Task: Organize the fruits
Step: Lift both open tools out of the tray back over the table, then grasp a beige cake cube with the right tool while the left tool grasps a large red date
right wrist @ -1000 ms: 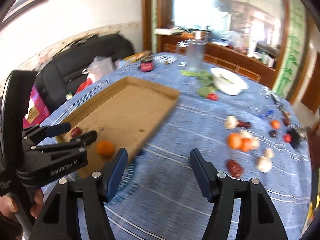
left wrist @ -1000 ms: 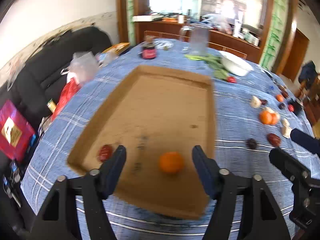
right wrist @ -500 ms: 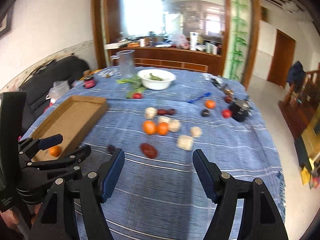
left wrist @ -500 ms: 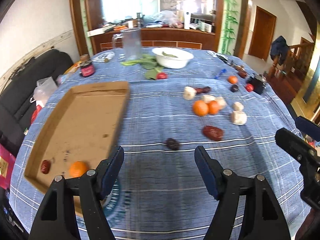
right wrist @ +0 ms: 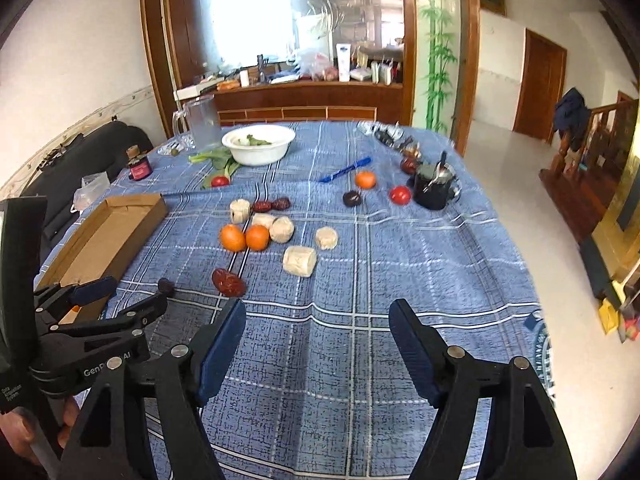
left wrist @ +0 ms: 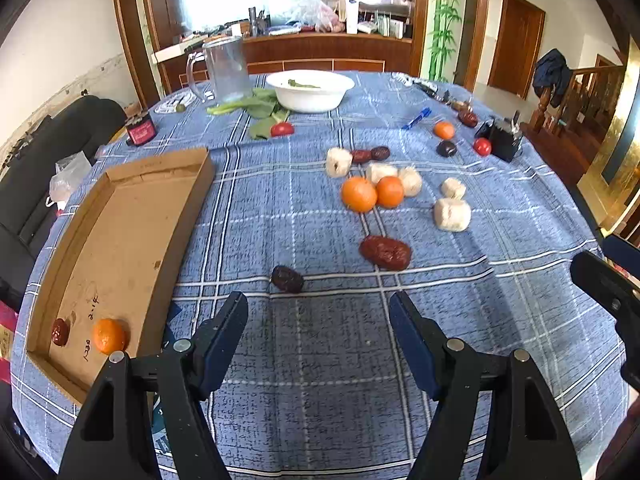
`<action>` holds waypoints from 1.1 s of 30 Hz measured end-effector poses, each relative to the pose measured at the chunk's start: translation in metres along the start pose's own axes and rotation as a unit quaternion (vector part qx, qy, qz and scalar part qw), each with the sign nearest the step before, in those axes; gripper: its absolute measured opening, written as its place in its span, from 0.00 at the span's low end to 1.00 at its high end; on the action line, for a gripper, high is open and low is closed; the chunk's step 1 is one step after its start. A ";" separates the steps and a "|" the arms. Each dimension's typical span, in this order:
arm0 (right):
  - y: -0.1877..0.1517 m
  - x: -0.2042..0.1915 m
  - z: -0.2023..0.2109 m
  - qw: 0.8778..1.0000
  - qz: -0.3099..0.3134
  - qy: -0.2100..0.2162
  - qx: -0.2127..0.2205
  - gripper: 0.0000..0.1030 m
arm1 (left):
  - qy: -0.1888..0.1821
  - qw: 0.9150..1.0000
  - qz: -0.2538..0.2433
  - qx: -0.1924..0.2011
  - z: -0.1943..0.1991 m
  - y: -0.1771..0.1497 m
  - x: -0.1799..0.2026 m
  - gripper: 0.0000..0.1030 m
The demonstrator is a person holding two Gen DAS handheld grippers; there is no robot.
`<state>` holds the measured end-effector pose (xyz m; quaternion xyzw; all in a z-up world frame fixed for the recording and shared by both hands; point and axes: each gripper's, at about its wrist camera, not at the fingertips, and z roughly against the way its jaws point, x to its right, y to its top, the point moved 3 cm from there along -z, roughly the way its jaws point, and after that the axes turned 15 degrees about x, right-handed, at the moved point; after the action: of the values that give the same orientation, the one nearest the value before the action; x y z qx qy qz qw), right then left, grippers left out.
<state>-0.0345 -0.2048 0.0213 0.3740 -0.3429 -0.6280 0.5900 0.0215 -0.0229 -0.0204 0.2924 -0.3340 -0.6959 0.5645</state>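
Left gripper point(left wrist: 318, 322): jaws wide apart, nothing between them, hovering over bare blue plaid tablecloth point(left wrist: 320, 360). Right gripper point(right wrist: 318, 326): same, spread wide and empty, above the cloth.

From the right wrist view I see the left gripper at the left edge, its tips near the small dark date point(right wrist: 165, 286). From the left wrist view that dark date point(left wrist: 287, 279) sits just ahead of the left finger, apart from it. A bigger red date point(left wrist: 385, 253) lies beyond it to the right.

Cardboard tray point(left wrist: 192, 200) is on my left, along the table edge. It holds one orange point(left wrist: 109, 336) and one small red date point(left wrist: 60, 332), both in the near corner, close together but not touching.

Loose fruit is mid-table: two oranges point(left wrist: 359, 194) touching each other, pale peeled chunks point(left wrist: 452, 214) around them, and two red dates point(left wrist: 370, 155) behind. Further right there's a small orange point(left wrist: 444, 129), a dark plum point(left wrist: 446, 148) and a red tomato point(left wrist: 481, 146) next to a black mug point(right wrist: 434, 190).

At the back are a white bowl point(left wrist: 310, 90), greens point(left wrist: 256, 106) with another tomato point(left wrist: 282, 129), and a clear pitcher point(left wrist: 226, 68).
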 end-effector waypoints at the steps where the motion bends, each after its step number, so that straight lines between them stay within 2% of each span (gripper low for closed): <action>1: -0.002 0.000 -0.008 1.000 -0.002 0.010 -0.008 0.76 | 0.002 1.000 -0.001 -0.004 -0.002 0.000 -0.002 0.70; 6: 0.000 0.003 -0.056 0.999 -0.011 0.027 -0.039 0.76 | 0.012 1.000 -0.006 -0.020 -0.004 -0.001 -0.017 0.70; 14: -0.006 -0.008 -0.139 0.995 -0.017 0.044 -0.091 0.75 | 0.001 0.998 0.037 -0.053 -0.014 0.001 -0.033 0.70; 16: -0.010 -0.010 -0.151 0.994 -0.017 0.044 -0.103 0.62 | -0.002 0.998 0.034 -0.057 -0.019 0.003 -0.027 0.70; 17: -0.014 -0.011 -0.158 0.992 -0.018 0.049 -0.114 0.46 | -0.005 0.998 0.029 -0.059 -0.023 0.005 -0.022 0.70; 18: -0.016 -0.011 -0.163 0.991 -0.019 0.053 -0.122 0.37 | -0.010 0.998 0.027 -0.061 -0.026 0.006 -0.017 0.70; 24: -0.012 0.002 -0.152 0.993 -0.028 0.068 -0.097 0.32 | -0.033 0.997 -0.020 -0.069 -0.054 0.016 0.028 0.70; 28: -0.009 0.015 -0.136 0.995 -0.022 0.060 -0.080 0.32 | -0.044 0.995 -0.042 -0.084 -0.080 0.017 0.051 0.70; 30: -0.008 0.023 -0.128 0.996 -0.021 0.054 -0.075 0.32 | -0.043 0.994 -0.044 -0.092 -0.092 0.015 0.056 0.70; 33: -0.005 0.032 -0.118 0.996 -0.023 0.049 -0.065 0.32 | -0.053 0.993 -0.023 -0.103 -0.108 0.010 0.054 0.68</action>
<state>0.0655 -0.2352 -0.0428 0.3732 -0.2633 -0.6430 0.6148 0.1018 -0.0922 -0.0799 0.2031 -0.2831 -0.7537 0.5573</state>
